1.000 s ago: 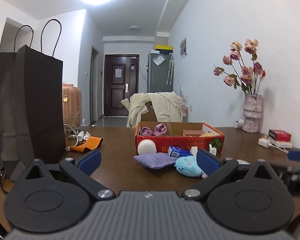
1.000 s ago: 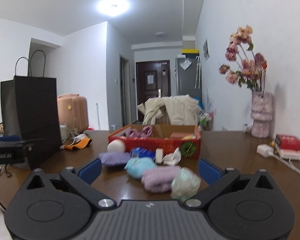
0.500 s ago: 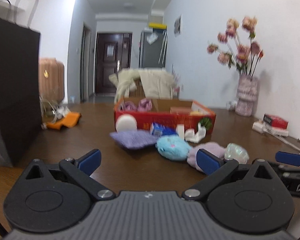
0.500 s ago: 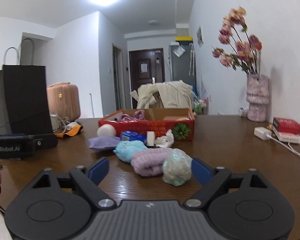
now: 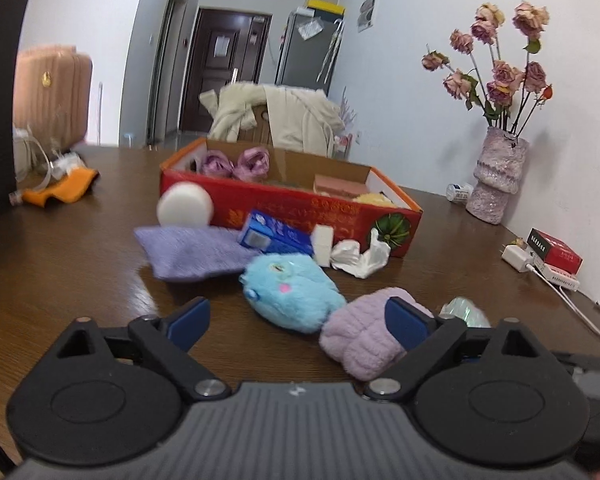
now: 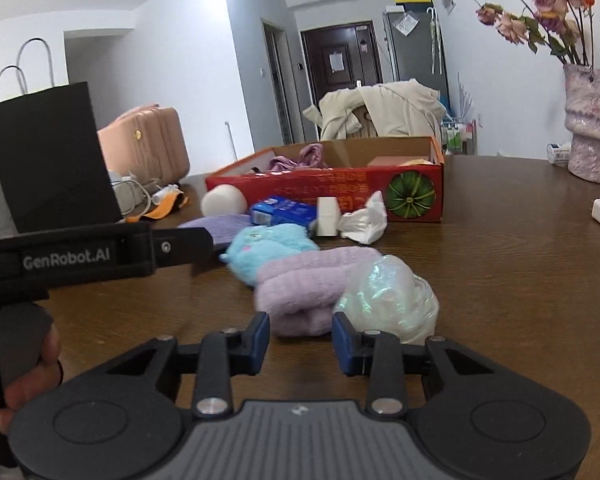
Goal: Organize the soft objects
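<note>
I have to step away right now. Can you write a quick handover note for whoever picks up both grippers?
Left hand-held gripper: open, empty, low over the table, facing the blue plush.
Right hand-held gripper: partly closed, empty, just short of the purple roll.
Box already holds purple items.
Still on the table: plush, roll, purple cloth, shiny wad, white ball.

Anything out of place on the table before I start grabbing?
Yes: soft items lie loose outside the red box: blue plush, lilac roll, purple cloth, shiny bag. A crumpled white wrapper looks like litter.
</note>
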Demonstrator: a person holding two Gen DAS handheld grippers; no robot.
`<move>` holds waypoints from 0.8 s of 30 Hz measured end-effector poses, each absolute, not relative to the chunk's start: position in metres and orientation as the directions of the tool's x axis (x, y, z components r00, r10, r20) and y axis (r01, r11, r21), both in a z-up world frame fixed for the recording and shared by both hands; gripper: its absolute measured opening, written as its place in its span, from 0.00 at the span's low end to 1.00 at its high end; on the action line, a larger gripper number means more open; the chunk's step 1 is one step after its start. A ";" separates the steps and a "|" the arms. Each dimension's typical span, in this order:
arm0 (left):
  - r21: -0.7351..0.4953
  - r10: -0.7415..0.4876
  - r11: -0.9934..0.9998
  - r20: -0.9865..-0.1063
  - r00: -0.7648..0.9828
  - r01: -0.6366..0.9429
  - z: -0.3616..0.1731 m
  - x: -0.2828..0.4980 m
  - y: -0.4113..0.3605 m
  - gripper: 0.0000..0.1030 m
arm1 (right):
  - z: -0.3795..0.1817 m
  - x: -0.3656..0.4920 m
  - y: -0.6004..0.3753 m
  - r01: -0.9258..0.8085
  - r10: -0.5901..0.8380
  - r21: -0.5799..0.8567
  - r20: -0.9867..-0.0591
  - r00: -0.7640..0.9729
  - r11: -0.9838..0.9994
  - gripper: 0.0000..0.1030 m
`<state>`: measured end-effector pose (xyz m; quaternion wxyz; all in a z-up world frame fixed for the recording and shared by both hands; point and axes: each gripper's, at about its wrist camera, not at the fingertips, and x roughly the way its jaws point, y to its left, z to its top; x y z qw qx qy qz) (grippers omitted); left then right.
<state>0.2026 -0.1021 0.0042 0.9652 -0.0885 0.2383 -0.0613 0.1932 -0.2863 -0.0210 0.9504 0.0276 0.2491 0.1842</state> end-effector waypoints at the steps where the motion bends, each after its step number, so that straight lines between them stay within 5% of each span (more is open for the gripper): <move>1: -0.210 -0.163 0.975 -0.461 0.872 0.071 0.001 0.207 -0.104 0.87 | -0.020 0.198 -0.291 -0.328 0.356 0.142 -0.463 0.812 0.934 0.31; 13: -0.358 -0.255 0.933 -0.557 0.790 0.050 -0.018 0.238 -0.110 0.61 | -0.020 0.283 -0.326 -0.442 0.516 0.268 -0.493 0.701 0.856 0.42; 18: -0.380 -0.284 0.923 -0.577 0.765 0.056 -0.025 0.244 -0.112 0.58 | -0.033 0.287 -0.335 -0.420 0.572 0.395 -0.462 0.678 0.817 0.43; 24: -0.403 -0.329 0.911 -0.577 0.748 0.089 -0.028 0.246 -0.117 0.45 | -0.035 0.288 -0.336 -0.423 0.583 0.408 -0.460 0.670 0.809 0.31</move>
